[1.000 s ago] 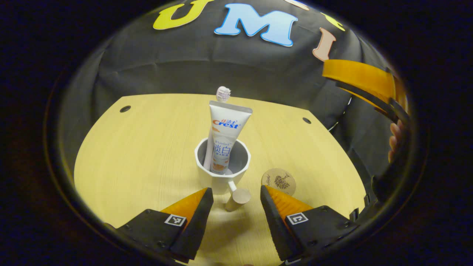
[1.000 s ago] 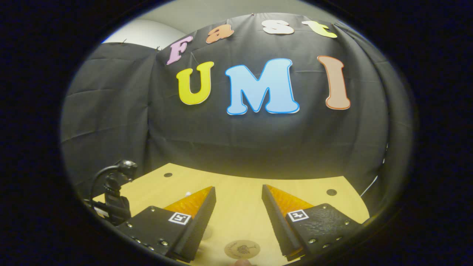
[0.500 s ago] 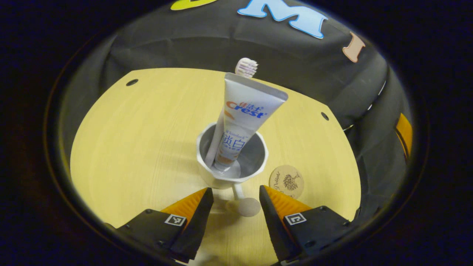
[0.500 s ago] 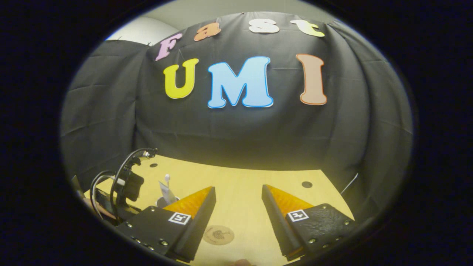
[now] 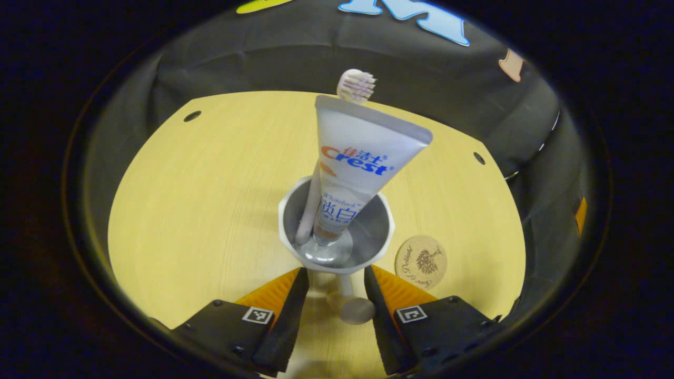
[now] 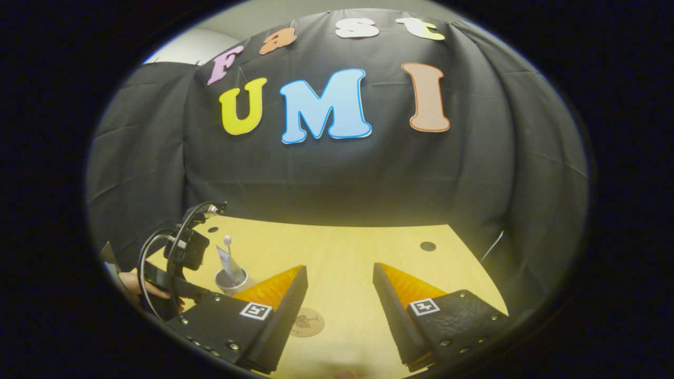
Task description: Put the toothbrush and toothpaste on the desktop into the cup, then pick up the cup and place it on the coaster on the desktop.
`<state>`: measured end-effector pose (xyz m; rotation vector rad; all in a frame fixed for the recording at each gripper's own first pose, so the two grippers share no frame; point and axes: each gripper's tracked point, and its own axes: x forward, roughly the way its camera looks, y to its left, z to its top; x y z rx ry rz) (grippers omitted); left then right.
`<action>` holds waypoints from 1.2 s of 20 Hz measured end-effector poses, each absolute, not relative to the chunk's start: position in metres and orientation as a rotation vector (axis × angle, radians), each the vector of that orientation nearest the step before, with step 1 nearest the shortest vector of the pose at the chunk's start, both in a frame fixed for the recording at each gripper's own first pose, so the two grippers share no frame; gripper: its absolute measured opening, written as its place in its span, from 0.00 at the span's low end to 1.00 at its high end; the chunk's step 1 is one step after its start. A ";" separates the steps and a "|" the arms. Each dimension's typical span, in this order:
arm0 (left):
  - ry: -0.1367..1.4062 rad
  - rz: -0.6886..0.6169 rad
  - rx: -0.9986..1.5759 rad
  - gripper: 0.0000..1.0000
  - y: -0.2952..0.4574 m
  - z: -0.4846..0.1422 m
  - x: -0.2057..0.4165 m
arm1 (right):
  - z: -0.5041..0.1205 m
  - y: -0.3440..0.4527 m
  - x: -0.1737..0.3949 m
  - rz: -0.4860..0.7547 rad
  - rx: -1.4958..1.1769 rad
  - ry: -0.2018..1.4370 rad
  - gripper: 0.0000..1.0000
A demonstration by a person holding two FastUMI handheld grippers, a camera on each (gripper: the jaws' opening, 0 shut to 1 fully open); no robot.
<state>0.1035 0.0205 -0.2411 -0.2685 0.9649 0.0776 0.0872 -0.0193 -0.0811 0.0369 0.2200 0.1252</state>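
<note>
A white cup (image 5: pixel 337 231) stands upright on the wooden desktop (image 5: pixel 210 184). A toothpaste tube (image 5: pixel 358 158) and a toothbrush (image 5: pixel 356 85) lean inside it, brush head up. The cup's stubby handle (image 5: pixel 352 308) points at me and lies between the fingers of my left gripper (image 5: pixel 335 271), which is open and straddles it without pressing. A round wooden coaster (image 5: pixel 421 261) lies just right of the cup. In the right gripper view my right gripper (image 6: pixel 339 268) hangs open and empty above the desktop, with the cup (image 6: pixel 230 281) and coaster (image 6: pixel 306 322) to its lower left.
The other gripper's body with its cables (image 6: pixel 181 252) and a hand (image 6: pixel 150 289) sit behind the cup at the left. Small dark holes (image 5: pixel 192 116) mark the desktop's far corners. Black cloth wall surrounds the desk on the far side.
My left gripper moved forward and down until the cup's handle came between its fingers, which narrowed slightly. The right gripper drew away, so the cup and coaster slid left in its view.
</note>
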 end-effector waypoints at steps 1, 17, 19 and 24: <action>0.974 0.081 -0.275 0.66 0.020 -0.242 0.103 | -0.082 -0.020 0.087 0.124 0.038 0.222 0.80; 0.978 0.065 -0.210 0.27 0.008 -0.242 0.099 | -0.087 -0.023 0.080 0.123 0.046 0.244 0.80; 0.961 0.045 -0.213 0.27 -0.001 -0.239 0.100 | -0.087 -0.022 0.079 0.124 0.047 0.244 0.80; 0.927 -0.025 -0.198 0.27 -0.033 -0.227 0.109 | -0.086 -0.025 0.074 0.118 0.040 0.241 0.80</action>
